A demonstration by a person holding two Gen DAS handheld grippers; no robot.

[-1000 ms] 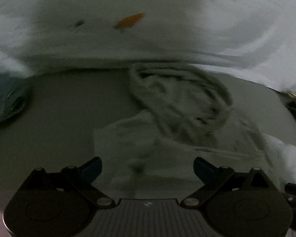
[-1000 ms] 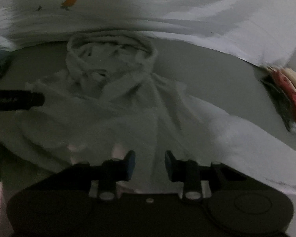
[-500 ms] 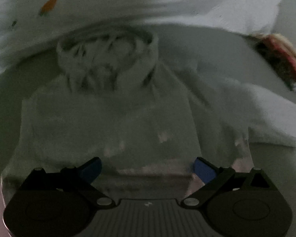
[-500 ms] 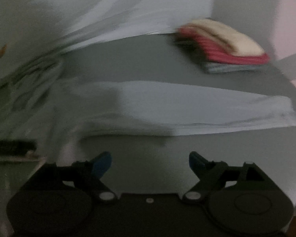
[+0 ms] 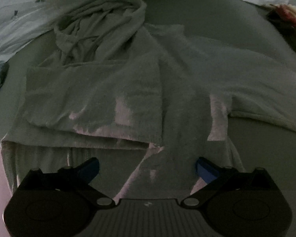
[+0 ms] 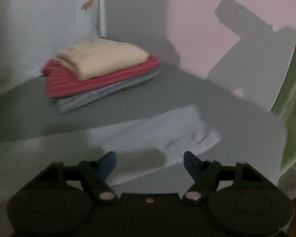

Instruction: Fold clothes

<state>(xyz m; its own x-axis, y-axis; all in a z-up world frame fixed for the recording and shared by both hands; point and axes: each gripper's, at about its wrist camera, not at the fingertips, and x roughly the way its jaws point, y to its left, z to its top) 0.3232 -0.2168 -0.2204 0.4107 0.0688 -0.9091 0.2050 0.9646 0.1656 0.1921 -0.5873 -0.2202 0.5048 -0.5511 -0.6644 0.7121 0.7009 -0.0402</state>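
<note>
Now your left gripper (image 5: 147,166) hangs fingers spread above the hoodie (image 5: 112,90), right gripper (image 6: 150,163) fingers spread above its sleeve (image 6: 157,134), folded stack (image 6: 100,73) beyond.

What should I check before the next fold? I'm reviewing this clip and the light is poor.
1. Left gripper jaws open, holding nothing: ok.
2. Right gripper jaws open, holding nothing: ok.
3. One sleeve of the pale grey hooded sweatshirt already folded across the body: ok.
4. Other long pale sleeve folded in: not ok, it lies stretched out on the grey surface, its cuff just ahead of the right gripper.
5. Hood flattened: not ok, it is bunched, drawstrings loose.
6. Stack of folded cream, red and grey clothes apart from the sleeve: ok.
</note>
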